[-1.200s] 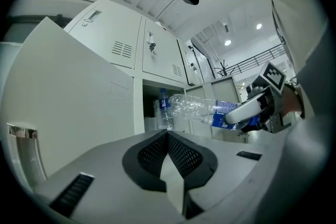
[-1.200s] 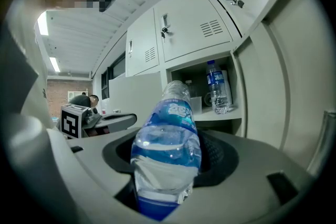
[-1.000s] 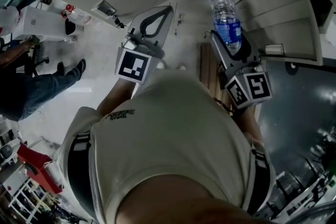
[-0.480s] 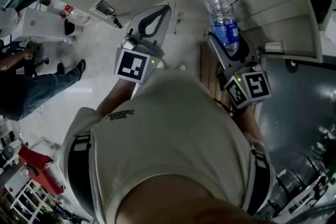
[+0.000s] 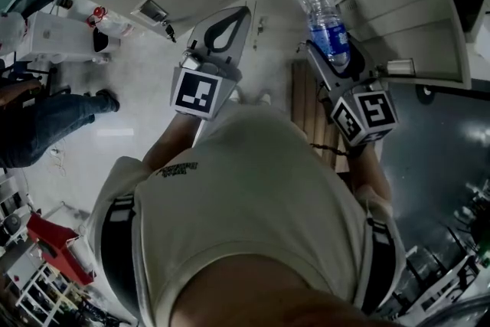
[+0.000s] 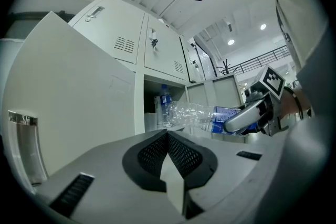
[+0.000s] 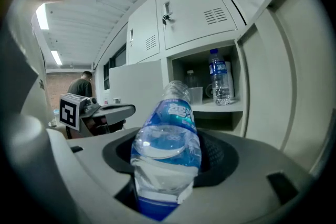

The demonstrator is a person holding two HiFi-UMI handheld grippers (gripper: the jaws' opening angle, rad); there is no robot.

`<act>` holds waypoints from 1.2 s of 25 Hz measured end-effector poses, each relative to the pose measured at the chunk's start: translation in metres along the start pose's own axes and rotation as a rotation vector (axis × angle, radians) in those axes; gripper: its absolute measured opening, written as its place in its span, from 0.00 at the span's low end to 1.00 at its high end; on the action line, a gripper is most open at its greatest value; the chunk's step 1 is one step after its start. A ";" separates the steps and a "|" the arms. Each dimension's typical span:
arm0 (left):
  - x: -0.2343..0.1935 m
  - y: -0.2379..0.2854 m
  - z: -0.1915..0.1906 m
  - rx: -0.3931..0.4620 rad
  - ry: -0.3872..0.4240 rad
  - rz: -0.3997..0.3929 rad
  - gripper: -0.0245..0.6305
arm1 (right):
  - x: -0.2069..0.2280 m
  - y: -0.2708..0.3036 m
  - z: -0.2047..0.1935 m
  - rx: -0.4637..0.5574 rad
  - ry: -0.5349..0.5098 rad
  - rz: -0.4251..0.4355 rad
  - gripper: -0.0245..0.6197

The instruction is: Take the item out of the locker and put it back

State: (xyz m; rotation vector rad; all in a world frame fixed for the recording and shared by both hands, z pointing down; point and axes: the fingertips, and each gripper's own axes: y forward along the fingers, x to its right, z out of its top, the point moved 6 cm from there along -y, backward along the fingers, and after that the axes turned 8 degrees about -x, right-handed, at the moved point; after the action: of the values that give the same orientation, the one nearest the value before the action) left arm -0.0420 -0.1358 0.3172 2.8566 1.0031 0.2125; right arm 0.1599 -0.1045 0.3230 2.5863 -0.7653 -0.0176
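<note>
A clear water bottle (image 5: 322, 17) with a blue label is held in my right gripper (image 5: 338, 51), whose jaws are shut on its lower body. It points neck-first at the open locker compartment (image 7: 227, 108). In the right gripper view the water bottle (image 7: 167, 147) fills the middle between the pads. A second bottle (image 7: 218, 83) stands on that shelf beside a clear cup (image 7: 195, 95). My left gripper (image 5: 243, 12) hangs to the left of the bottle with its jaws shut on nothing. From the left gripper view the held bottle (image 6: 202, 115) and the right gripper (image 6: 251, 115) show at right.
The open locker door (image 6: 68, 102) stands close on the left. Closed locker doors (image 7: 197, 16) sit above the compartment. A person in jeans (image 5: 42, 130) is at the far left, near a white box (image 5: 57, 34). A wooden bench (image 5: 306, 107) lies below the lockers.
My right gripper and the bottle have shifted slightly, with the neck leaning a little further left. The person at left has drawn a leg back. My left gripper has barely moved.
</note>
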 end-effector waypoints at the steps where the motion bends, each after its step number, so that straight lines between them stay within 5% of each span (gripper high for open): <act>1: -0.001 0.002 -0.001 -0.005 -0.002 0.004 0.06 | 0.003 0.004 -0.001 -0.009 -0.002 0.001 0.47; 21: -0.023 0.054 -0.033 -0.037 -0.005 0.022 0.06 | 0.044 0.110 -0.016 -0.224 -0.084 -0.001 0.46; 30: -0.028 0.084 -0.050 -0.082 -0.045 0.006 0.06 | 0.061 0.157 -0.020 -0.229 -0.002 -0.033 0.46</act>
State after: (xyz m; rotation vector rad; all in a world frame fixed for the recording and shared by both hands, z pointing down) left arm -0.0204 -0.2154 0.3765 2.7785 0.9554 0.1845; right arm 0.1338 -0.2459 0.4135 2.3813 -0.6785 -0.1122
